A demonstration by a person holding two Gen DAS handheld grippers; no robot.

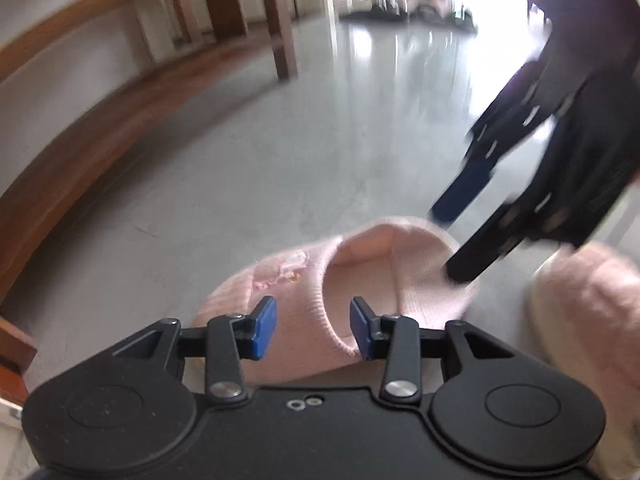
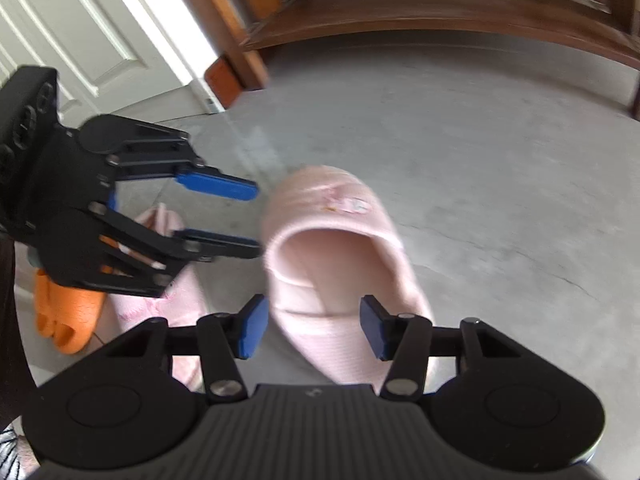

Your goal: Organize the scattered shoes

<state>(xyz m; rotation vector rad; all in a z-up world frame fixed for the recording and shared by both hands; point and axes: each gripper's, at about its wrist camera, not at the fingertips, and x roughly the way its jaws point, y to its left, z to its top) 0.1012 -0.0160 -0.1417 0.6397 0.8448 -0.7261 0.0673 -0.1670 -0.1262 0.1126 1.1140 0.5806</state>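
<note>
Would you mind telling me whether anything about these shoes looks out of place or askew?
The two pink slippers do not lie as a neat pair: one pink slipper points away on the grey floor, the other pink slipper lies askew beside it, against an orange shoe.

We're in a home, by the look of it an entryway: a smooth grey floor (image 2: 480, 184), a white panelled door (image 2: 80, 32) on the left, dark wooden furniture (image 2: 420, 8) along the far side, and house footwear lying about, a pink slipper (image 2: 340, 248) here, orange clogs (image 2: 64, 312) near left.
</note>
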